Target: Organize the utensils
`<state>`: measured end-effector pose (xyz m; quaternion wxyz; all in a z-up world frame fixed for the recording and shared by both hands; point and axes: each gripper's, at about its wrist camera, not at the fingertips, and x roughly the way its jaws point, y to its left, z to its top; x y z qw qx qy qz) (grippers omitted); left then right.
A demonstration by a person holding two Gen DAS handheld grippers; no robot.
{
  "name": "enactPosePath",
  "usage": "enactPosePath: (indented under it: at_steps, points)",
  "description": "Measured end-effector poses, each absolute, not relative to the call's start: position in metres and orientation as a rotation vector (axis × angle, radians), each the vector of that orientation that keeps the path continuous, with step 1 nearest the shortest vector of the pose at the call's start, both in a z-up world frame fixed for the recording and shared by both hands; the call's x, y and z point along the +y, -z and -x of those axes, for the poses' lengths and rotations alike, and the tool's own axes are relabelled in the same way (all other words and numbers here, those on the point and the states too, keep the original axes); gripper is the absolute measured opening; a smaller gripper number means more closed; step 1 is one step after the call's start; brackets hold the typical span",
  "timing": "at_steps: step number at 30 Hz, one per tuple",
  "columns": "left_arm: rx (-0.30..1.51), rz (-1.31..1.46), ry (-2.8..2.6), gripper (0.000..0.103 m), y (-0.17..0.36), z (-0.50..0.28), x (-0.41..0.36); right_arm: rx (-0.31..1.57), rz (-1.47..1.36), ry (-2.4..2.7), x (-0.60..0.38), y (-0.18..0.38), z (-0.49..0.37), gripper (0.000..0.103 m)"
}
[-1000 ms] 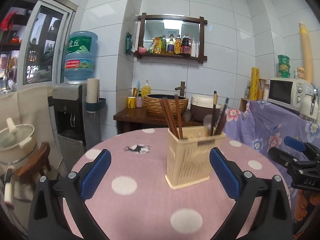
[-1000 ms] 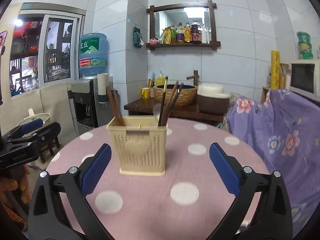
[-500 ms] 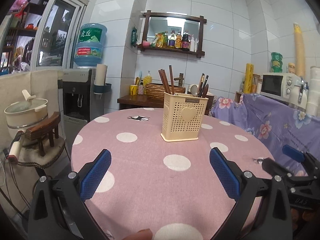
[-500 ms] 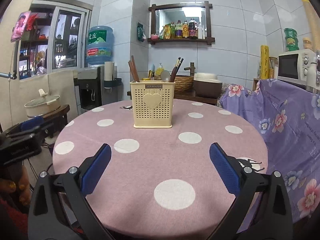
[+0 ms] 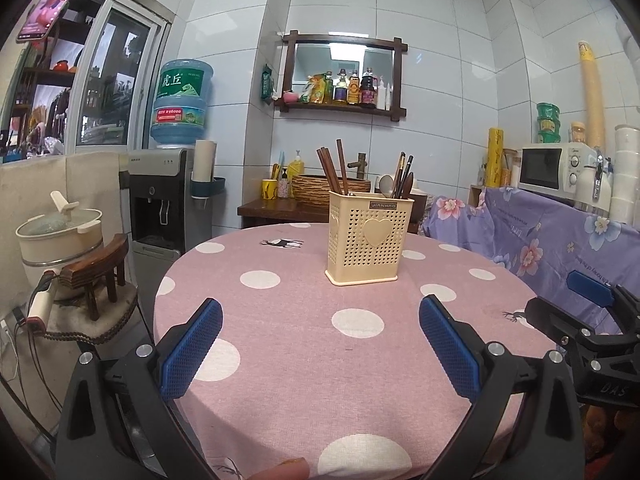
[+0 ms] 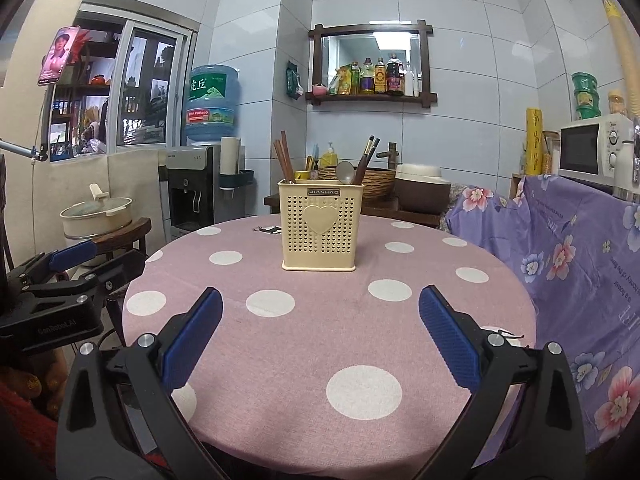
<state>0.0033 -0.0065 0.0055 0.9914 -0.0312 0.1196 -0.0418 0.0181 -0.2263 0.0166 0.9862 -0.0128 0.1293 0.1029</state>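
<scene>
A cream perforated utensil holder (image 5: 368, 238) with a heart on its front stands upright near the far side of the round pink polka-dot table (image 5: 304, 344); it also shows in the right wrist view (image 6: 322, 226). Brown chopsticks (image 5: 332, 172) stick out of its left compartment; a spoon (image 5: 386, 185) and dark utensils stand in its right. My left gripper (image 5: 320, 350) is open and empty over the table's near edge, well short of the holder. My right gripper (image 6: 320, 340) is open and empty, likewise back from the holder.
A water dispenser (image 5: 168, 196) and a stool with a pot (image 5: 60, 236) stand left of the table. A floral purple cloth (image 6: 580, 248) covers furniture on the right, with a microwave (image 5: 554, 168) above. A wooden side table with a basket (image 6: 372, 184) stands behind.
Both grippers have pulled back from the holder toward the table's near edge, so the holder looks smaller and farther away. Both stay open and empty.
</scene>
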Motion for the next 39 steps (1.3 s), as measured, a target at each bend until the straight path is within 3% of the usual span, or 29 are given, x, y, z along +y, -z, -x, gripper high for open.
enactPosePath:
  at_steps: [39]
  points:
    - [0.271, 0.075, 0.113, 0.098, -0.0006, -0.0066, -0.0049, 0.301, -0.001, -0.209, -0.2281, -0.0103, -0.0268, 0.097]
